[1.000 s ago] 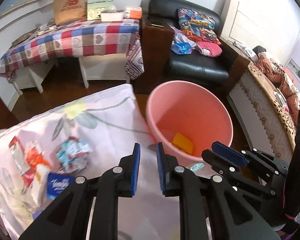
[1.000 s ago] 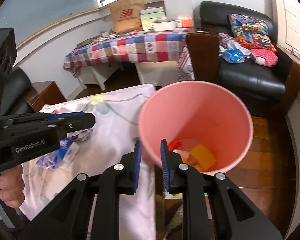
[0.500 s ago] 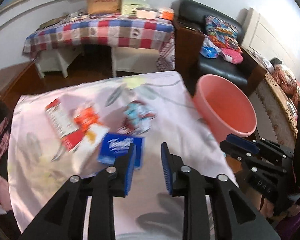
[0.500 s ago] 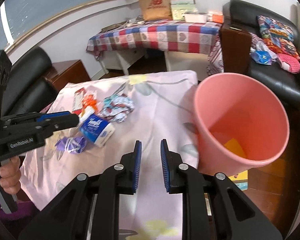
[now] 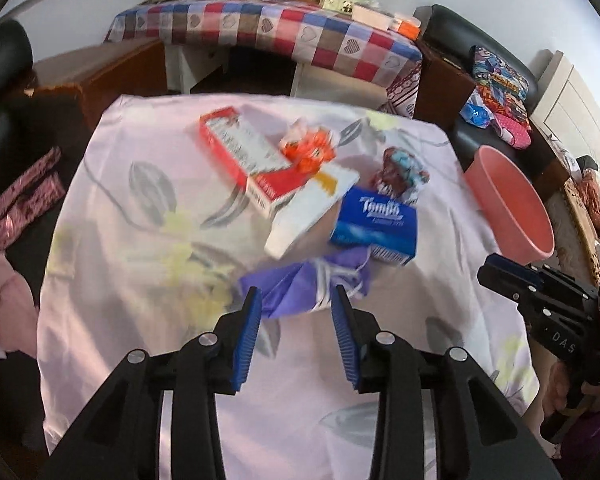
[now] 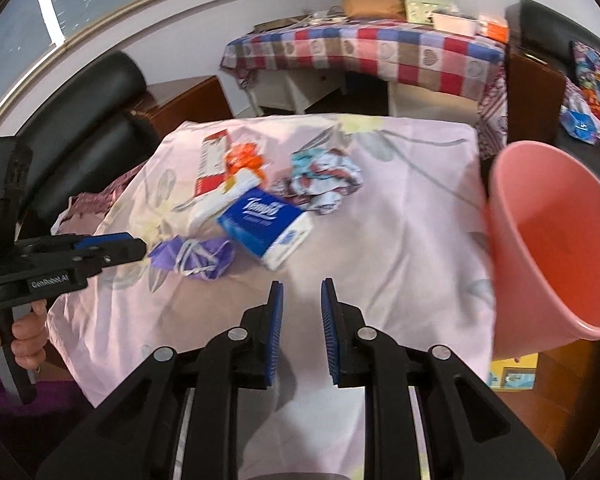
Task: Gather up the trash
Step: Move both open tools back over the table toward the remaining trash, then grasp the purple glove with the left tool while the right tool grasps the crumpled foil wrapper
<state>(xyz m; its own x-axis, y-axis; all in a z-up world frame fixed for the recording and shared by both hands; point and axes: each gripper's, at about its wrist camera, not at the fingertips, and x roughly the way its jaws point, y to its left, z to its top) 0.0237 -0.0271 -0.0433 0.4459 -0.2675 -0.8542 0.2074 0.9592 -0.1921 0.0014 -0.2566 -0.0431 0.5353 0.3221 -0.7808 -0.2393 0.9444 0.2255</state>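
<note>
Both claws had swung away from the pink bucket since the earlier frames and now looked down on the littered worktop. Its jaws opening, the left claw (image 5: 296, 312) stood released, with the crumpled purple plastic bag tied with white string (image 5: 312, 280) lying just ahead of its blue pads and partly between their tips, not yet pinched. Just beyond that bag sat the blue tissue pack (image 5: 376, 228), and further out the white paper carton (image 5: 312, 208), the red and white flat box (image 5: 244, 160), the crumpled orange wrapper (image 5: 308, 148) and the crumpled teal and red wrapper (image 5: 400, 172). The round pink plastic bucket (image 5: 512, 212) stood off to that claw's right, past the edge of the worktop (image 5: 140, 300) in its pale floral cloth.

The right claw (image 6: 302, 304) hovered with a narrow gap between its pads and nothing in it, the tissue pack ahead and slightly left, the bucket close on its right.

The step in hand looked like reaching for the next piece of trash. The next move would call for lowering the left claw around the purple bag, clenching on its bunched middle, then carrying it right to the bucket.
</note>
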